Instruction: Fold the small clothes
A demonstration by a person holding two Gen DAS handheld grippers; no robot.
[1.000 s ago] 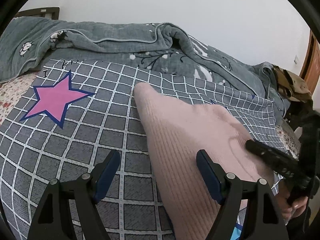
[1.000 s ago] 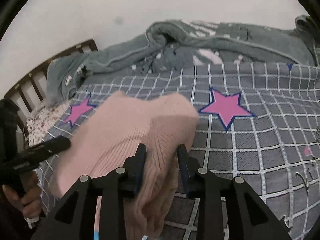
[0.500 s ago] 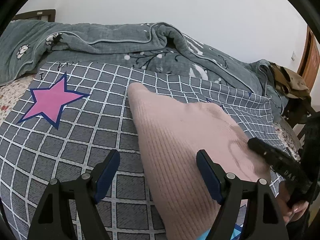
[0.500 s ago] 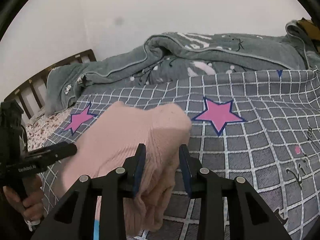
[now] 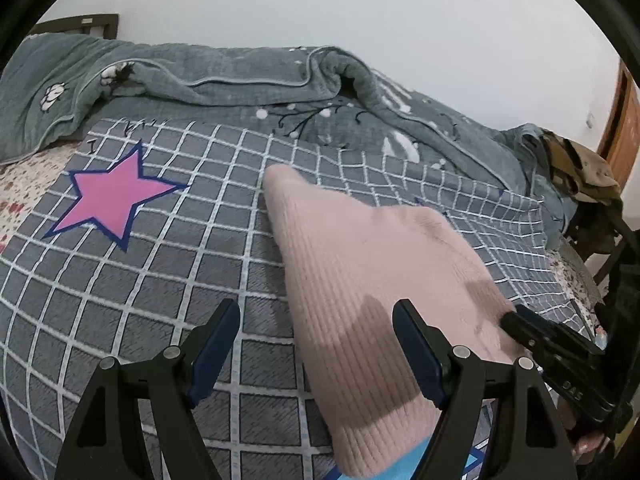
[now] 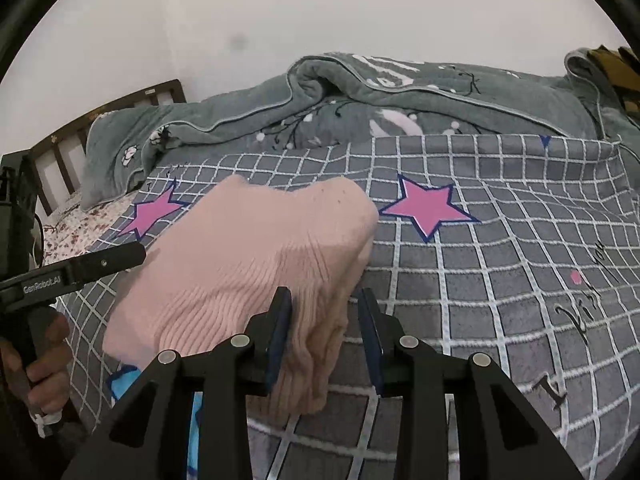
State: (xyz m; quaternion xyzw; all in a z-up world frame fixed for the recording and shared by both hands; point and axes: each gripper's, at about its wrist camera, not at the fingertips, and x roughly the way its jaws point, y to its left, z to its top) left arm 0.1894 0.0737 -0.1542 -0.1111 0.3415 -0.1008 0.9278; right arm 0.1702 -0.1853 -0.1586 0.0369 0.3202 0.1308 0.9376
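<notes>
A folded pink ribbed knit garment (image 5: 372, 276) lies on the grey checked bed cover (image 5: 160, 272); it also shows in the right wrist view (image 6: 248, 264). My left gripper (image 5: 316, 320) is open and empty, its jaws standing wide over the garment's left edge. My right gripper (image 6: 325, 312) is partly open, with the garment's bunched right edge between its jaws but a gap on the right side. The right gripper's tip shows in the left wrist view (image 5: 536, 332), and the left gripper shows at the left of the right wrist view (image 6: 88, 268).
A rumpled grey-green quilt (image 5: 240, 84) lies along the back of the bed by the white wall. Pink stars (image 6: 428, 208) mark the cover. A wooden headboard (image 6: 80, 136) stands at the left. A brown garment (image 5: 580, 168) hangs over a chair on the right.
My right gripper's jaws have widened and loosened on the garment's edge, which now lies lower on the cover. The left gripper stays open and has shifted only slightly.
</notes>
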